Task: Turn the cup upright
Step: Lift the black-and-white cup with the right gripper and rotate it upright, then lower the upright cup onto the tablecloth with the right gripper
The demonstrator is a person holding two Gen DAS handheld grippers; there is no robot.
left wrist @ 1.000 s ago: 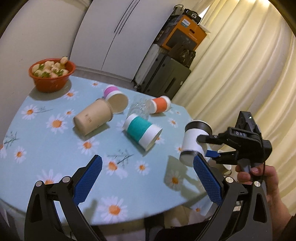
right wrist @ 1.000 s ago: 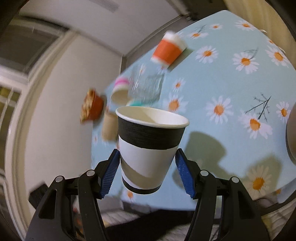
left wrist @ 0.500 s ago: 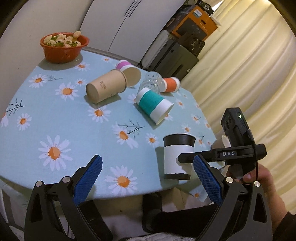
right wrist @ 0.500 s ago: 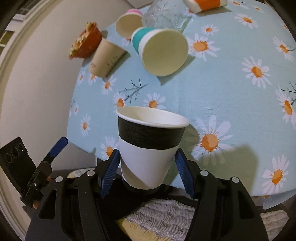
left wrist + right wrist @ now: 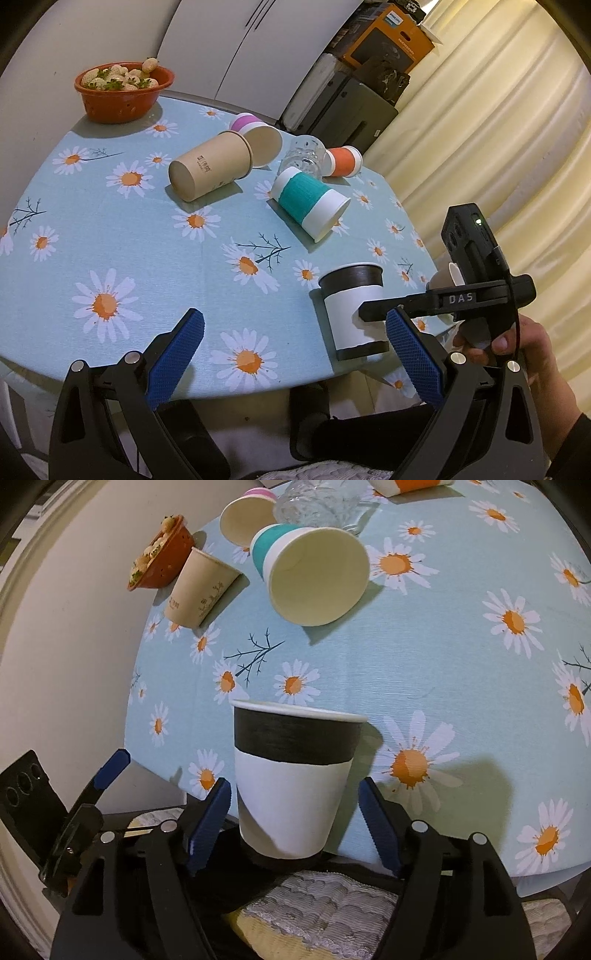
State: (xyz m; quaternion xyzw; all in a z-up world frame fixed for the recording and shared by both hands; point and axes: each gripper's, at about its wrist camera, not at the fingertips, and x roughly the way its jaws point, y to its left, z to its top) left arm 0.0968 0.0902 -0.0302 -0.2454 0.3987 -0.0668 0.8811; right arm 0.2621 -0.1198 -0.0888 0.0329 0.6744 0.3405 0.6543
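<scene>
The right gripper (image 5: 293, 812) is standing spread around the upright black-and-white cup (image 5: 291, 779), pads clear of its sides, at the bench (image 5: 461, 657) edge, lower centre. The left gripper (image 5: 295, 347) is hanging spread and empty. Above, a teal cup (image 5: 310, 203), brown cup (image 5: 210, 170), glass (image 5: 304, 155) and orange cup (image 5: 343, 162) are lying tipped; a strawberry bowl (image 5: 122, 92) is sitting upper left.
</scene>
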